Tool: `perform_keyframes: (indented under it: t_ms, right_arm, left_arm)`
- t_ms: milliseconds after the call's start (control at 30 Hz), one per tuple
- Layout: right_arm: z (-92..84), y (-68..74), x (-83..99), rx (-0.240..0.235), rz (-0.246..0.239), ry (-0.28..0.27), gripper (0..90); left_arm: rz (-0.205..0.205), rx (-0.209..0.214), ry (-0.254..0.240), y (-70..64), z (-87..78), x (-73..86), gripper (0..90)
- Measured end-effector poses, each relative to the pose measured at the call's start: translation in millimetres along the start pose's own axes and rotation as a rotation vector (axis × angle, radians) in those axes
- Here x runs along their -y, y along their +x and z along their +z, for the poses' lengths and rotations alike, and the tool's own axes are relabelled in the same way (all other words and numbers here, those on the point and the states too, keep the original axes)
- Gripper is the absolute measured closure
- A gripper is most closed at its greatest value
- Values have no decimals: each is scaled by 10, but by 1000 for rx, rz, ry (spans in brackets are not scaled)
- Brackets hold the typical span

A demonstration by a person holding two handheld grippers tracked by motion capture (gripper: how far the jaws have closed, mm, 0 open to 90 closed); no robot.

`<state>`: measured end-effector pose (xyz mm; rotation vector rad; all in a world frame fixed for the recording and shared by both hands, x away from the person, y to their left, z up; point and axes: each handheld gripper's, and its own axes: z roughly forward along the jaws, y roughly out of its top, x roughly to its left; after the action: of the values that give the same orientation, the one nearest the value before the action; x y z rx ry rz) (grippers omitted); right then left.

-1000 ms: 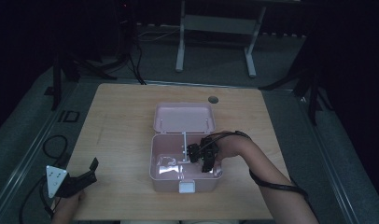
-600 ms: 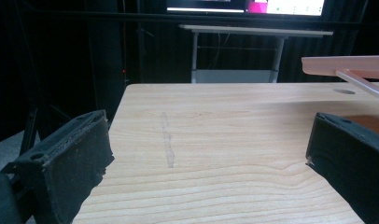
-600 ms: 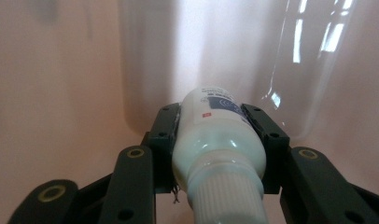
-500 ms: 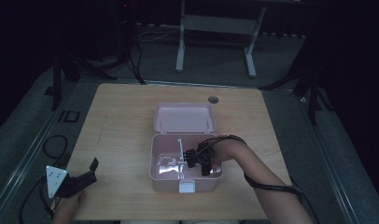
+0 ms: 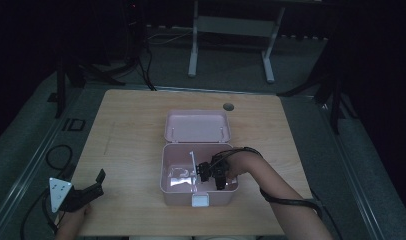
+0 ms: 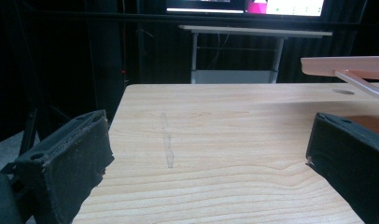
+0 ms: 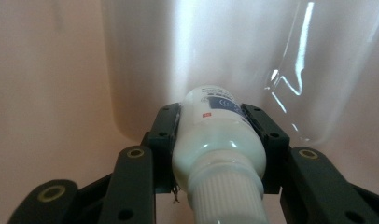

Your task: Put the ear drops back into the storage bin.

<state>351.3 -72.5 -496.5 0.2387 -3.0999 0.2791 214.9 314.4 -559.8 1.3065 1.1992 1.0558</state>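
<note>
A pink box (image 5: 226,187) stands open mid-table, its lid (image 5: 196,125) laid back. My right gripper (image 5: 212,174) reaches down inside it, shut on a small white bottle (image 7: 215,140) with a ribbed cap and a blue label. The bottle lies between the two black jaws, its base near the pink inner wall (image 7: 52,70) of the box. A clear plastic divider (image 7: 295,70) rises just to the right. My left gripper (image 5: 88,190) rests open at the table's front left corner, jaws wide apart over bare wood (image 6: 201,154).
A round hole (image 5: 228,106) sits in the tabletop behind the lid. The box's white latch (image 5: 200,200) faces the front edge. A metal stand (image 5: 231,30) and cables (image 5: 56,155) lie on the floor beyond the table.
My right gripper has moved left and deeper into the box with the bottle. The left gripper has stayed put.
</note>
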Motion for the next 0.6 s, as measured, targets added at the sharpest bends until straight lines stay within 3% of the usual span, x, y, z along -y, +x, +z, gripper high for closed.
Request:
perform_keyframes:
  t_ms: [600]
  right_arm:
    - [0,-6,-4,-21,27,-1,549]
  left_arm:
    - [3,0,3,0,2,1,4]
